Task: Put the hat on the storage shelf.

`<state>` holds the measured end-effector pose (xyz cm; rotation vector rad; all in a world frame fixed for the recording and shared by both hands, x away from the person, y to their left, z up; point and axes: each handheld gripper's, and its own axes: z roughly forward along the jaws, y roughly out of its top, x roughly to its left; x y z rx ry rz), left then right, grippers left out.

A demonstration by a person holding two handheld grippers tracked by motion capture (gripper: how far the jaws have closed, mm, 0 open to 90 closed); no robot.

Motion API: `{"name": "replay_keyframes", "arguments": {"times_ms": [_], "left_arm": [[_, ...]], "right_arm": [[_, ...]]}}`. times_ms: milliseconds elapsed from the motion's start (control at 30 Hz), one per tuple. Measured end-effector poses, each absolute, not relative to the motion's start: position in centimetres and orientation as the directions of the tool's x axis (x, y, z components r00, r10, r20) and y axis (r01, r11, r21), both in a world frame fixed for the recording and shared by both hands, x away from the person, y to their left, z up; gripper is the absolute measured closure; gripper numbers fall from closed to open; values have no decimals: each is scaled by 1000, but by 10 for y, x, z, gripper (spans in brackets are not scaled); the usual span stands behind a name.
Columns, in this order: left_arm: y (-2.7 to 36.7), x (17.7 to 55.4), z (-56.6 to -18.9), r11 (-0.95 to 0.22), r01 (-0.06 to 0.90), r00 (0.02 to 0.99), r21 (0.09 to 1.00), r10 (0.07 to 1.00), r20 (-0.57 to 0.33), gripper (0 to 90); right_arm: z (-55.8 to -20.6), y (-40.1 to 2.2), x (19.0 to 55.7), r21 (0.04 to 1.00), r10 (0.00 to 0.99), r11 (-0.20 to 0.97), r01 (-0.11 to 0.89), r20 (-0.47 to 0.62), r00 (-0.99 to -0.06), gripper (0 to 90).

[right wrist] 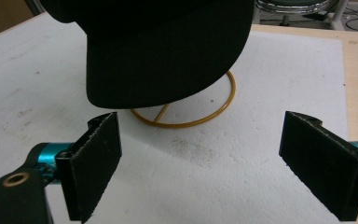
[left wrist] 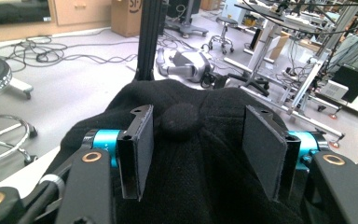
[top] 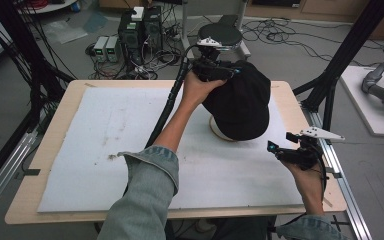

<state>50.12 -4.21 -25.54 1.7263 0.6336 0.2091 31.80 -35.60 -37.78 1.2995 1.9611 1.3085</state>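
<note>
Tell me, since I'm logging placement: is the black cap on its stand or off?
On: the black cap sits over the gold wire stand, whose ring base rests on the white mat.

grey floor w/ cables (top: 280, 35), round stool (top: 222, 34), black frame posts (top: 347, 50).

The high view looks forward and down from above the person's side, taking in the whole table (top: 55, 150). The left gripper view sits close over the cap (left wrist: 196, 154), facing the room beyond. The right gripper view looks low across the table at that same cap (right wrist: 168, 51).
</note>
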Motion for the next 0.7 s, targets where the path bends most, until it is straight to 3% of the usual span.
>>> {"name": "replay_keyframes", "arguments": {"times_ms": [333,700], "left_arm": [[-16,495,-253,-131,287,817,949,551,-171,400],[43,477,-256,-172,263,770,949,631,-98,358]], "right_arm": [[-379,-355,319,880,879,111,461,129,-458,127],[-380,-351,321,877,877,119,465,127,-463,127]]}}
